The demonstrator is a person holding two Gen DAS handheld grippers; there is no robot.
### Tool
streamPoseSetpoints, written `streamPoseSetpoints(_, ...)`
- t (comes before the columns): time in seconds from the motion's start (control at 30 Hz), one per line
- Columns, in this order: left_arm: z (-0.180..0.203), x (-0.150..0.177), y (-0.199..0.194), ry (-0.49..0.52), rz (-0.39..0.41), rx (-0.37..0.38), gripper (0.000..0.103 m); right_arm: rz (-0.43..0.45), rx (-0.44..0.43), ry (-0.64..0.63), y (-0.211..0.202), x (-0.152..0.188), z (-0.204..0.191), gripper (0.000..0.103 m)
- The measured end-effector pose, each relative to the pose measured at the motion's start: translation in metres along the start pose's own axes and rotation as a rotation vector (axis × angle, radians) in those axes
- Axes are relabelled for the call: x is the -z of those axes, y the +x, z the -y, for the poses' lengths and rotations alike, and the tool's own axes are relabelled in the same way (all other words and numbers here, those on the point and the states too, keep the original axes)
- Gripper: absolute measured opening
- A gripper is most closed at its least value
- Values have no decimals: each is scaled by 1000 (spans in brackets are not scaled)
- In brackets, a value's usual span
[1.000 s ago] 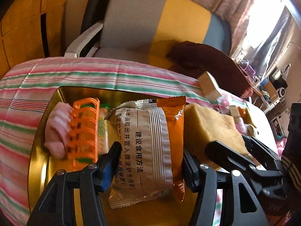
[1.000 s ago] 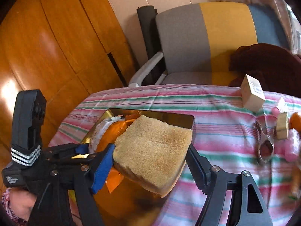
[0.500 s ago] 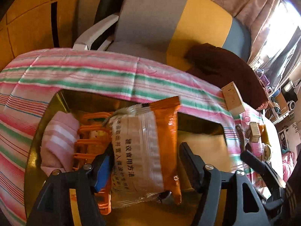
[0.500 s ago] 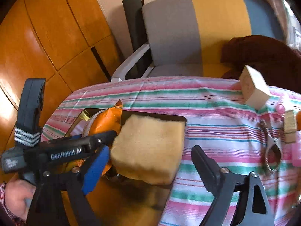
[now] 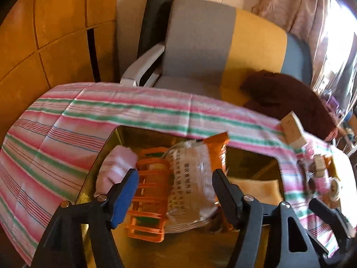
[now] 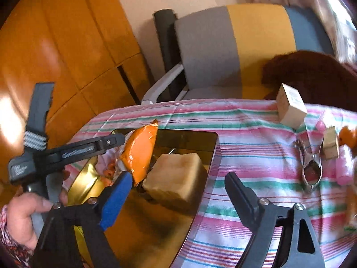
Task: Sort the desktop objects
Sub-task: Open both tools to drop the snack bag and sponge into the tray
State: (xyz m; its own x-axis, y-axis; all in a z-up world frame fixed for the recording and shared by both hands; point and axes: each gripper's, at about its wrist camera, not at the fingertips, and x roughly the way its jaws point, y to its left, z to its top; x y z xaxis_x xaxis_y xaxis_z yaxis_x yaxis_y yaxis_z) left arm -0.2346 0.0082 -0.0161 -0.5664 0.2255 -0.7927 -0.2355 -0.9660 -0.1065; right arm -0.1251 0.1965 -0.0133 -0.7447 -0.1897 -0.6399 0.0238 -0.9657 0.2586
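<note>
A gold tray [image 5: 107, 143] on the striped cloth holds a pink sock [image 5: 116, 167], an orange clip rack [image 5: 149, 198] and an orange-and-white snack packet [image 5: 191, 178] leaning over the rack. My left gripper [image 5: 175, 195] hangs over them. Its jaws are closing, with the rack and packet between them, and I see neither pad pressing. A yellow sponge [image 6: 176, 178] lies in the tray [image 6: 214, 156] near its right rim. My right gripper [image 6: 178, 199] sits just behind the sponge, jaws closing and clear of it.
On the striped tablecloth [image 6: 256, 178] right of the tray lie a wooden box [image 6: 290, 107], a metal clip [image 6: 310, 167], a small wooden block [image 6: 330, 143] and pink items. A grey-and-yellow chair [image 6: 223, 44] with a brown cloth [image 6: 312, 71] stands behind. A person's hand [image 6: 20, 216] holds the left gripper.
My right gripper let go of the sponge, which now lies in the tray, and drew back. My left gripper opened off the packet and tilted up, away from it.
</note>
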Motion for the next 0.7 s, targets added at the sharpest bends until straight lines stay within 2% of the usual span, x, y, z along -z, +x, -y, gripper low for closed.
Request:
streamPoseSetpoints(0.13, 7, -1, 10, 45, -15, 32, 66, -31, -83, -96, 5, 3, -20, 65)
streamPoseSetpoints(0.2, 15, -6, 18, 82, -45, 68, 68, -103, -111, -143, 18, 3, -32, 61)
streamPoseSetpoints(0.3, 26, -8, 31, 129, -120, 112, 68, -210, -121, -116, 45, 1, -34, 61)
streamPoseSetpoints(0.37, 28, -7, 30, 116, -131, 106, 67, -246, -92, -104, 59, -1, -32, 61)
streamPoseSetpoints(0.47, 19, -4, 14, 33, -82, 149, 66, -247, -52, -88, 72, -8, -25, 62)
streamPoseSetpoints(0.53, 12, -2, -1, -13, -30, 141, 66, -228, -53, -65, 72, -12, -20, 63)
streamPoseSetpoints(0.63, 2, 2, -22, -61, 37, 142, 66, -193, -120, -6, 61, -14, -10, 64)
streamPoseSetpoints(0.7, -2, 6, -31, -93, 57, 137, 66, -146, -159, 34, 47, -11, -4, 71)
